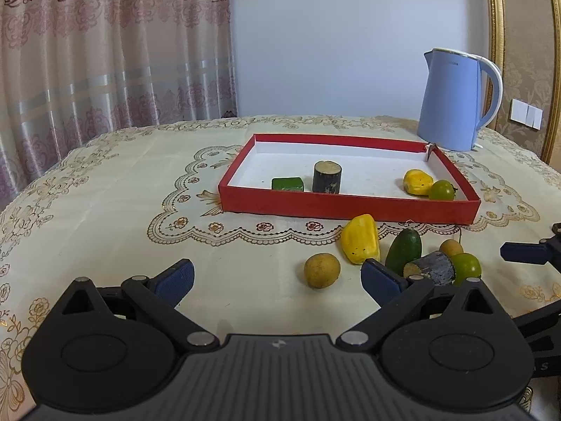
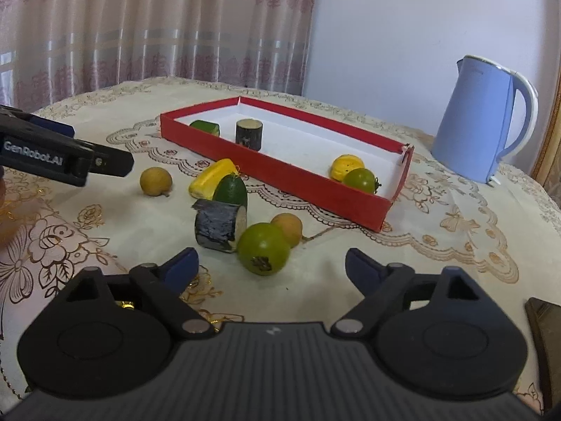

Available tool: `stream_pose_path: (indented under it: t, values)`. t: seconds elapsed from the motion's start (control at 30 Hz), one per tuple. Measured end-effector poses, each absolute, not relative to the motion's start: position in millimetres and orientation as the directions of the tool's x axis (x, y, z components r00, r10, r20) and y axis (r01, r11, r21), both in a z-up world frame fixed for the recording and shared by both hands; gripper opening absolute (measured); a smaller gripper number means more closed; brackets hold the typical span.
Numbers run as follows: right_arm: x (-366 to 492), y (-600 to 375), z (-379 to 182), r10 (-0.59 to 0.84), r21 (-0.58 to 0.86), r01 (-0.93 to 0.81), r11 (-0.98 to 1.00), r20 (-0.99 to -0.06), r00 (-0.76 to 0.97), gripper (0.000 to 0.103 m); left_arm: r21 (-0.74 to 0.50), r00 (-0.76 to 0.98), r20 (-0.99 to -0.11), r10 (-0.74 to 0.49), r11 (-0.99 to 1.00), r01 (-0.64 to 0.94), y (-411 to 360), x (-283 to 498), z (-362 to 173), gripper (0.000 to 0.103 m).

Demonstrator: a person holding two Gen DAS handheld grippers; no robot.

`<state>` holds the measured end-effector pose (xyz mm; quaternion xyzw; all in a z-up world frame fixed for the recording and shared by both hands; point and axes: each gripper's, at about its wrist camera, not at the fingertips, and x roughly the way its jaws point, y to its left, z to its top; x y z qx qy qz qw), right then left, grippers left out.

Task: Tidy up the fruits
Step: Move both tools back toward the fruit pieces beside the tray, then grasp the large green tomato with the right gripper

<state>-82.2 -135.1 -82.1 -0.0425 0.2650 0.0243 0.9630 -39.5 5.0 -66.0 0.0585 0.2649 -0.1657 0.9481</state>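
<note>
A red tray [image 1: 347, 207] [image 2: 280, 175] holds a green chunk [image 1: 287, 184], a dark cylinder [image 1: 326, 177], a yellow fruit [image 1: 416, 182] and a green round fruit [image 1: 442, 190]. In front of it lie a brown round fruit [image 1: 322, 270] [image 2: 156, 181], a yellow piece [image 1: 361, 244] [image 2: 210, 179], a dark green fruit [image 1: 404, 249] [image 2: 231, 189], a dark cylinder on its side [image 1: 429, 268] [image 2: 219, 226], a green round fruit [image 2: 263, 249] [image 1: 466, 266] and a small brown fruit [image 2: 287, 228]. My left gripper [image 1: 277, 277] is open, the brown fruit just ahead. My right gripper [image 2: 271, 268] is open, close to the green fruit.
A blue kettle [image 1: 455, 100] [image 2: 485, 119] stands behind the tray at the right. The table wears a cream embroidered cloth [image 1: 105, 210]. Curtains hang behind. A dark object [image 2: 545, 333] sits at the near right edge.
</note>
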Motion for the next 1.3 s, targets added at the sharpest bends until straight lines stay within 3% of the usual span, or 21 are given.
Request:
stream_pose_path:
  t: [0.03,0.13,0.2,0.33,0.57,0.7,1.3]
  values:
    - [-81,-136,-82,0.024,-0.067,-0.068,0.995,-0.515,0.857,0.077,0.023,0.805,-0.522,-0.282,0.939,0.344,5,-39,-66,0.102]
    - [-80,-137,-83,0.028,-0.058,-0.068,0.996,-0.521,0.853,0.076,0.019,0.804,-0.523,-0.283,0.939,0.342,6,-39,-66,0.102]
    - [-79,-137,-84,0.026,-0.06,-0.067,0.996,-0.526,0.85,0.063,0.019,0.802,-0.526,-0.284,0.939,0.344,6,-39,-67,0.102]
    - [-75,-139,-84,0.033,-0.05,-0.07,0.996,-0.534,0.845,0.051,0.018,0.798,-0.529,-0.29,0.936,0.352,4,-39,-67,0.102]
    - [-68,-138,-85,0.047,-0.041,-0.082,0.996,-0.544,0.838,0.049,0.014,0.798,-0.53,-0.289,0.937,0.348,5,-39,-68,0.102]
    - [-67,-137,-85,0.065,-0.032,-0.097,0.995,-0.545,0.836,0.034,0.014,0.797,-0.532,-0.287,0.938,0.347,6,-39,-68,0.102]
    - [-89,-149,-80,0.064,-0.009,-0.079,0.997,-0.5,0.864,0.031,0.05,0.799,-0.532,-0.279,0.932,0.358,-7,-42,-69,0.102]
